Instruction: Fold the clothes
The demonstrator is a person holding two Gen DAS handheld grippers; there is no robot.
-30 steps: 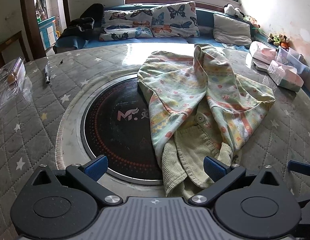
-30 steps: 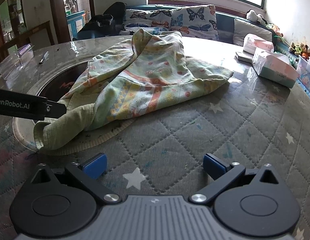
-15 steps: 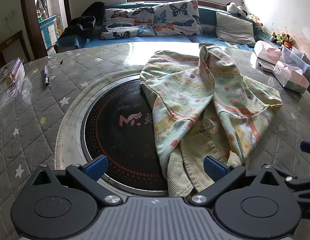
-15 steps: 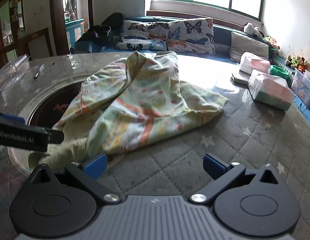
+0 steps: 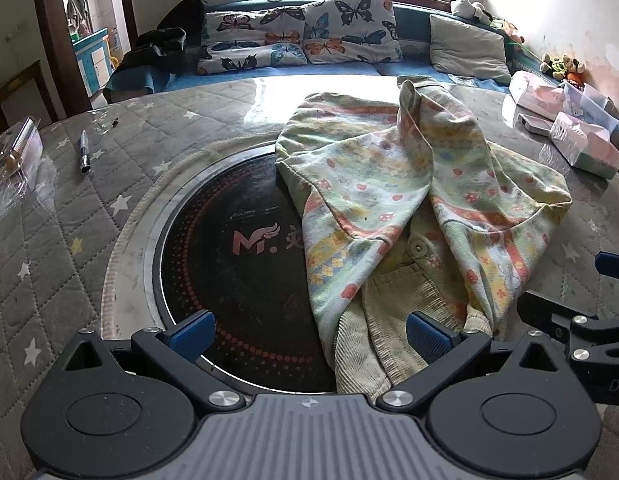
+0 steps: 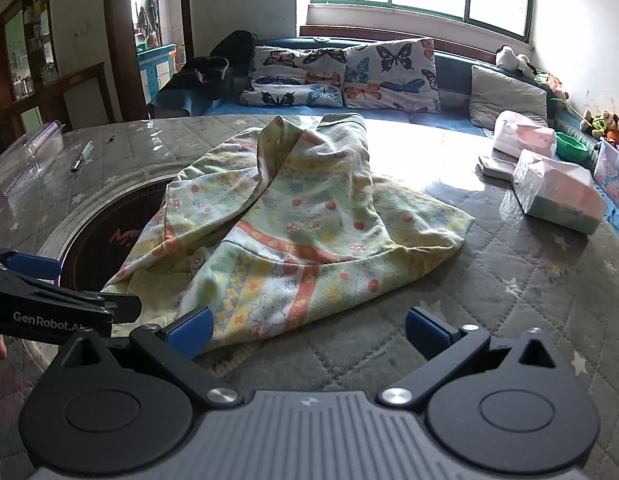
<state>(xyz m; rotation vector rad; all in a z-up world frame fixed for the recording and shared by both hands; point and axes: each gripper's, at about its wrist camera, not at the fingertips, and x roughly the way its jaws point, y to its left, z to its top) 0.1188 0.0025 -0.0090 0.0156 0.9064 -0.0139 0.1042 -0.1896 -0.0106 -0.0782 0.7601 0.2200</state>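
Two claws hover low at the near edge of the heap, both spread wide with nothing between their blue pads. The left claw [image 5: 309, 330] faces the ribbed hem of the garment [image 5: 409, 208], its right pad just over that hem; the right claw [image 6: 309, 326] sits at the cloth's near corner. The garment, a pale printed jacket with a corduroy lining, lies crumpled on the quilted surface [image 5: 49, 280], half over the dark round hotplate [image 5: 229, 248], from center out toward 2 o'clock in the left view.

Likely trouble: the layers overlap and bunch near the button [image 5: 418, 245], so a pinch may catch two layers at once, or only the lining, and drag the whole heap rather than opening it. The claws are close together and could knock one another.

A pen [image 5: 84, 151] lies at 10 o'clock, a clear plastic box [image 5: 13, 164] beyond it at 9, tissue packs [image 6: 557, 190] at 2 o'clock. All are well apart from the cloth; nothing blocks the reach.
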